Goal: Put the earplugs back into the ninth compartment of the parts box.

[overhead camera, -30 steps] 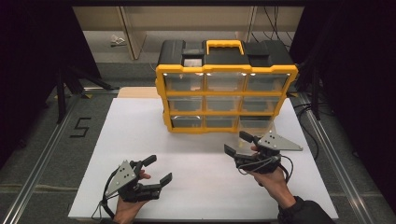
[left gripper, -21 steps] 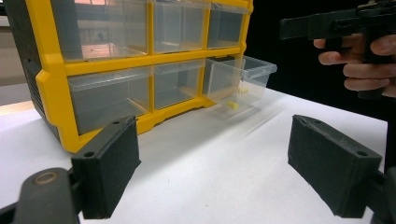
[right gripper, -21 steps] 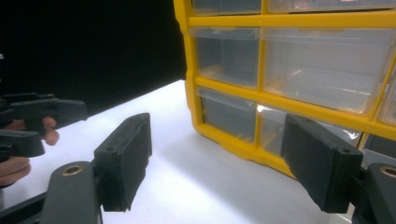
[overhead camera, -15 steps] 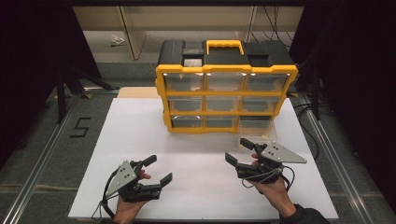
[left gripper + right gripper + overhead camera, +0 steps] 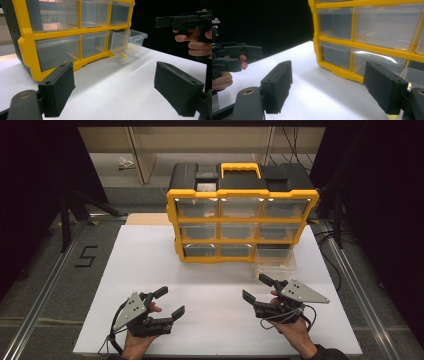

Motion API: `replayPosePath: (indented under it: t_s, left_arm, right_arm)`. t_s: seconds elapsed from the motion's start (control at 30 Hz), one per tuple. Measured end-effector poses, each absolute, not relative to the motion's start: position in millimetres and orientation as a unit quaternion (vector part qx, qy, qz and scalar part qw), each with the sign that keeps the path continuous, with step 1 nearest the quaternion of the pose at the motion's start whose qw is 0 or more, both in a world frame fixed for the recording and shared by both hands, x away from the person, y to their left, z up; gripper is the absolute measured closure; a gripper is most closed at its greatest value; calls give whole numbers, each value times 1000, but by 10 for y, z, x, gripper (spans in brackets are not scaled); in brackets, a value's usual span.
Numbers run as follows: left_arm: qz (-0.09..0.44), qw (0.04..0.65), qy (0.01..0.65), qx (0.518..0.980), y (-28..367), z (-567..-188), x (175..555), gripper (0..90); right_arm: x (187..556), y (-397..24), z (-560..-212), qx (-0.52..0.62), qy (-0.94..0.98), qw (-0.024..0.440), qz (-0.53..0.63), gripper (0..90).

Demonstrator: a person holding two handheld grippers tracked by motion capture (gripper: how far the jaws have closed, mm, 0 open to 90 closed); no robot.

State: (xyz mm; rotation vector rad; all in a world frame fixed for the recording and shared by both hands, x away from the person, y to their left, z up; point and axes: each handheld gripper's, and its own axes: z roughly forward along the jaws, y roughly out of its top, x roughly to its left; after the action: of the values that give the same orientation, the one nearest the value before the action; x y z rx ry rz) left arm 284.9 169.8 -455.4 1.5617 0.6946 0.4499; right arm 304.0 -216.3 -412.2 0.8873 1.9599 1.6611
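Observation:
A yellow and black organizer (image 5: 240, 220) with clear drawers stands at the back of the white table (image 5: 150, 265). Its bottom right drawer (image 5: 275, 262) is pulled out and holds small yellow pieces (image 5: 123, 55). My right gripper (image 5: 254, 287) hovers just in front of that drawer. It is open, its jaws have just been opening a little wider, and nothing is between them. My left gripper (image 5: 171, 301) is open and empty near the front left of the table. In the left gripper view the jaws stand wide apart, facing the organizer (image 5: 57, 35).
A metal rail (image 5: 45, 285) runs along each side of the table. The floor on the left bears a "5" mark (image 5: 86, 256). Shelving (image 5: 140, 155) stands behind the organizer. Bare table top lies between the two grippers and in front of the organizer.
My right gripper has drawn back from the pulled-out drawer toward the table's near edge and sunk a little. The left gripper has stayed where it was.

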Motion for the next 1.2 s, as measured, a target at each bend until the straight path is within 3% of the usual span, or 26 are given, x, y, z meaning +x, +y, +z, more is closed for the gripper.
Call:
replayPosePath:
  t_s: [1.2]
  left_arm:
    - [192, 637, 303, 682, 1698, -4557, 2851, 163]
  right_arm:
    - [2793, -2336, -4318, 334, 707, 217, 585, 175]
